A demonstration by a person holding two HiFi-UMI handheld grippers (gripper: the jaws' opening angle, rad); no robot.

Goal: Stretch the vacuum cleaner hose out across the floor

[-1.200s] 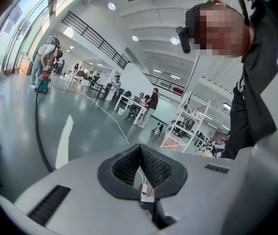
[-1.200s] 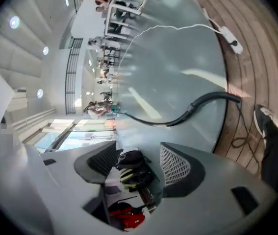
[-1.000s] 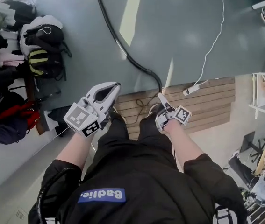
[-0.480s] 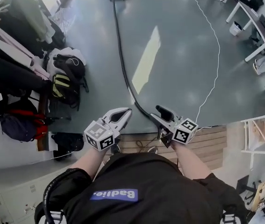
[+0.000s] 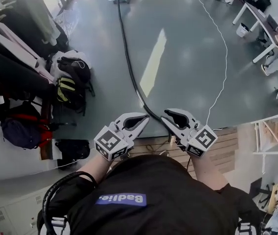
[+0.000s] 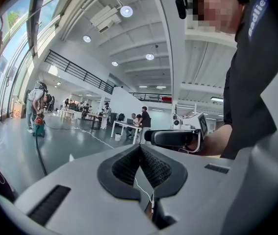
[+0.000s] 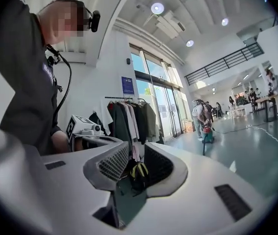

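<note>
**Long black vacuum hose [image 5: 127, 65] laid across the grey floor [image 5: 192, 58].**
Over its near end, both raised since earlier: left gripper [image 5: 143, 117], jaws together, empty; right gripper [image 5: 169, 116], jaws just part-closed, empty.

Bright, even daylight fills the hall. The tall glass wall [image 6: 11, 58] glows washed-out at the left edge of the left gripper view, and round white ceiling lamps [image 7: 158, 8] flare at the top of both gripper views. In the head view a pale streak of light [image 5: 153, 62] lies at upper centre on the glossy grey floor [image 5: 192, 72]. Fisheye distortion bends straight lines and the corners go black. The white plastic left gripper [image 6: 139, 148] and right gripper [image 7: 136, 153] are softly lit, without glare.
</note>
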